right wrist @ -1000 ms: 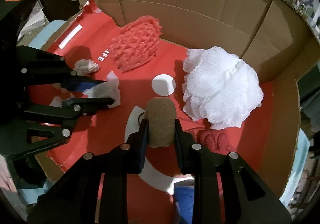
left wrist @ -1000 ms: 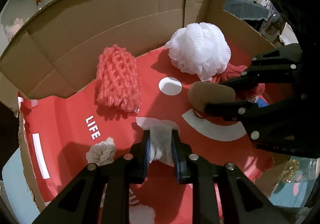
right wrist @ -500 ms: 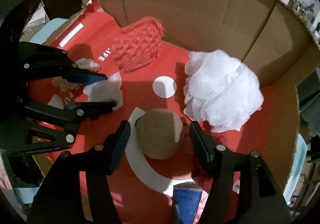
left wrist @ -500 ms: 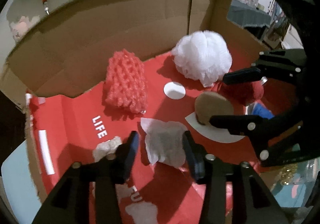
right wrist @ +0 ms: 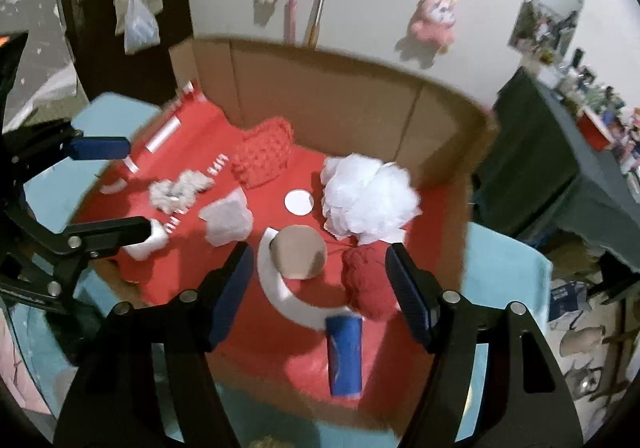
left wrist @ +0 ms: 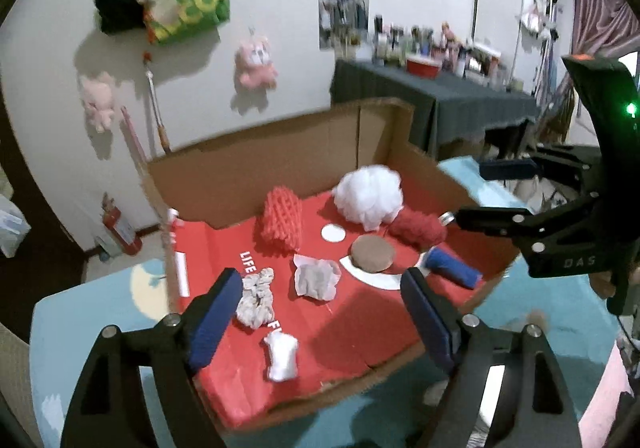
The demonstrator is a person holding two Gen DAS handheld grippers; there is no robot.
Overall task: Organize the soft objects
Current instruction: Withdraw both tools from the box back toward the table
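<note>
A cardboard box (left wrist: 376,136) (right wrist: 332,88) with a red floor holds the soft things. On that floor lie a crumpled white cloth (left wrist: 316,280) (right wrist: 226,222), a brown round pad (left wrist: 372,253) (right wrist: 300,252), a white mesh puff (left wrist: 370,196) (right wrist: 370,200), a red net sleeve (left wrist: 280,222) (right wrist: 264,158), a red fuzzy ball (left wrist: 418,226) (right wrist: 368,280) and a blue roll (left wrist: 452,268) (right wrist: 345,352). My left gripper (left wrist: 322,316) hangs above the box, jaws opening, nothing between them. My right gripper (right wrist: 320,288) is likewise raised and opening, empty.
A grey-white scrunchie (left wrist: 256,298) (right wrist: 178,190) and a small white piece (left wrist: 282,356) (right wrist: 150,244) also lie in the box. The box rests on a light blue surface (left wrist: 80,328). A dark-clothed table (left wrist: 460,100) with bottles stands behind; plush toys (left wrist: 256,62) hang on the wall.
Both grippers let go, the left of the white cloth and the right of the brown pad, opened wide, and rose up and back from the box floor.
</note>
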